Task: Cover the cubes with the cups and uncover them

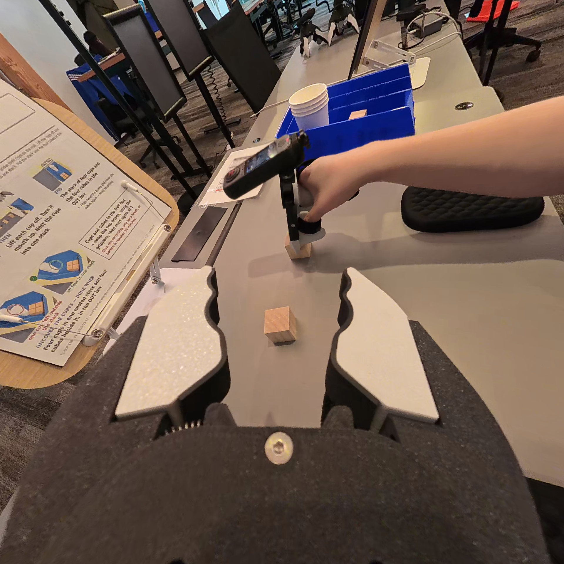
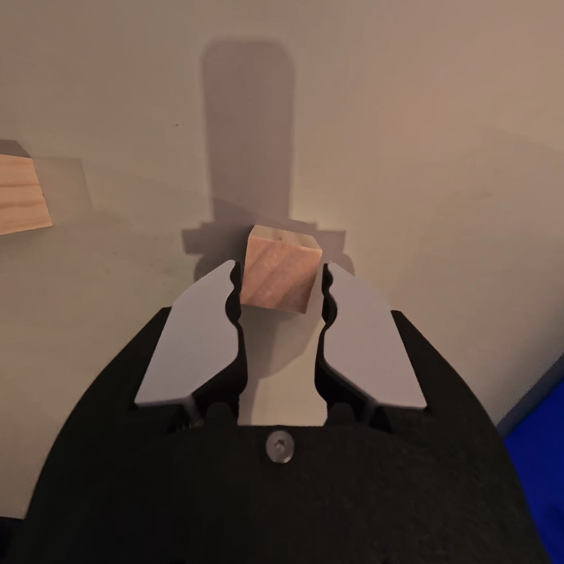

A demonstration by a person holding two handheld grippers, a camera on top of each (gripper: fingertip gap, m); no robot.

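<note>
L gripper (image 1: 278, 300): fingers spread wide, nothing pinched. Near wooden cube (image 1: 280, 325) sits on the grey bench (image 1: 396, 320) between the two fingers, roughly centred in the gap, clear of both pads, slightly back from the tips.

R wrist view: R gripper (image 2: 280, 270) pointing down at the bench, fingers part-spread around the second wooden cube (image 2: 279, 273). Cube is between the fingertips (image 2: 213, 293), turned a bit askew. L pad looks just about touching its edge, small gap on the R side, so not a firm pinch. Whether the cube is resting on the bench can't be told from this view; the L wrist view shows it sitting on the bench w/ the fingers down over its top. Edge of another wooden block (image 2: 21, 195) at far left of the R view, well apart from the fingers.

Farther out in the L view: person's hand (image 1: 326, 186) on the R gripper handle, camera (image 1: 262, 166) mounted above it. Black padded rest (image 1: 470, 210) on the bench to the right. Beyond: blue bin (image 1: 360, 134) w/ a stack of white paper cups (image 1: 309, 105), mouths up, in its near-left compartment, and one more cube (image 1: 357, 114) in the next compartment. Instruction sheet (image 1: 61, 244) on a wooden board stands off the bench's left side.
</note>
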